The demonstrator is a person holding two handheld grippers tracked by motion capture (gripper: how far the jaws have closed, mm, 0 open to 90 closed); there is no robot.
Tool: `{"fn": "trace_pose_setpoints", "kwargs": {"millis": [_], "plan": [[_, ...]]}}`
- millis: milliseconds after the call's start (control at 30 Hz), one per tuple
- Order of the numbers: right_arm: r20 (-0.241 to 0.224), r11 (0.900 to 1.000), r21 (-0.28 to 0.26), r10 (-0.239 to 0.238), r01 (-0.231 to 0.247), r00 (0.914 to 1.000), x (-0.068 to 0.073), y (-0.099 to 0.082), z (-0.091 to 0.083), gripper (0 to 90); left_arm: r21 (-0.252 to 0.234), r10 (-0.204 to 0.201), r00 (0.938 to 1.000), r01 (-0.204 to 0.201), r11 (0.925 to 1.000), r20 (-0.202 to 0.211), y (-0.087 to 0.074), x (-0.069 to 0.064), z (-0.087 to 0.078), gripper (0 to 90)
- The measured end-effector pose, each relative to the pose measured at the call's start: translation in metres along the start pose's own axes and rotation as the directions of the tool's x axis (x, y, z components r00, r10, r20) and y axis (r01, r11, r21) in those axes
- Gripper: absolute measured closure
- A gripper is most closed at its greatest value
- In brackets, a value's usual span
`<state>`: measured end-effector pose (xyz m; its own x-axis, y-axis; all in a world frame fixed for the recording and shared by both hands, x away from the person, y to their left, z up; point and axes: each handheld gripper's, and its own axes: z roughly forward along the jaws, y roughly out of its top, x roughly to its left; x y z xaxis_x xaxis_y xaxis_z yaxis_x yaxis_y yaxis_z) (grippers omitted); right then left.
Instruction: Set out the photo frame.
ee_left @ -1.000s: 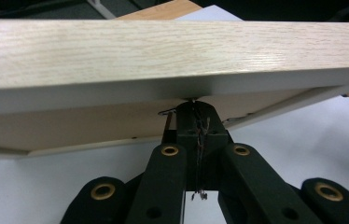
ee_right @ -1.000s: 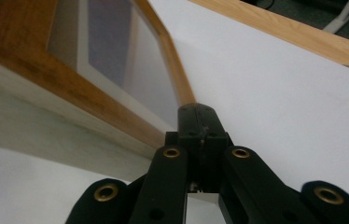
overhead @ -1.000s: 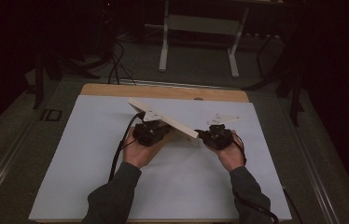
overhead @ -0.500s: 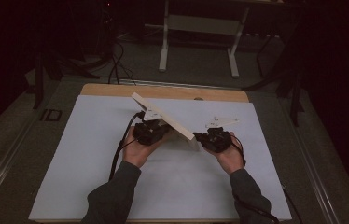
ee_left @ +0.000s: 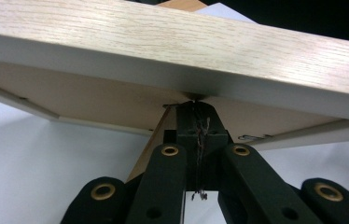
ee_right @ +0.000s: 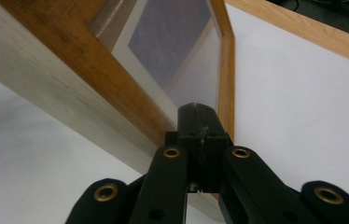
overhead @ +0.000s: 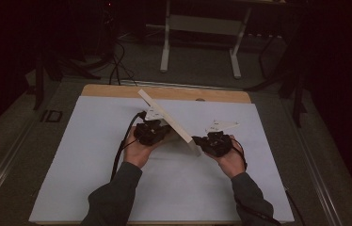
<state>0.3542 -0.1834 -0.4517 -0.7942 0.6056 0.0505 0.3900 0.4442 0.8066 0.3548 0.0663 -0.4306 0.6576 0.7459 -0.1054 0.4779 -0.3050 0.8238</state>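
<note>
Plainly unlabelled, the frame [overhead: 169, 121] tilts near the bench's [overhead: 70, 165] far edge, with left hand-held gripper [overhead: 157, 126] and right hand-held gripper [overhead: 197, 140] both fully closed against it.

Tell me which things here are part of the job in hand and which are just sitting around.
In the job:
- light wooden picture frame, tilted up off the table
- left gripper, jaws shut behind the frame
- right gripper, jaws shut at the frame's front
- white sheet covering the wooden table

Just around:
- white metal stand
- black cables on the floor
</note>
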Motion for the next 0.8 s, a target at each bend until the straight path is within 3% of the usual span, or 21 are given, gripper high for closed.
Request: {"fn": "trace_pose_setpoints", "kwargs": {"millis": [800], "plan": [[-0.038, 0.9982, 0.005, -0.060, 0.060, 0.9975, 0.012, 0.001, 0.001, 90.0, 0.013, 0.015, 0.9996, -0.016, 0.9998, 0.022, 0.004, 0.003, 0.003, 90.0]]}}
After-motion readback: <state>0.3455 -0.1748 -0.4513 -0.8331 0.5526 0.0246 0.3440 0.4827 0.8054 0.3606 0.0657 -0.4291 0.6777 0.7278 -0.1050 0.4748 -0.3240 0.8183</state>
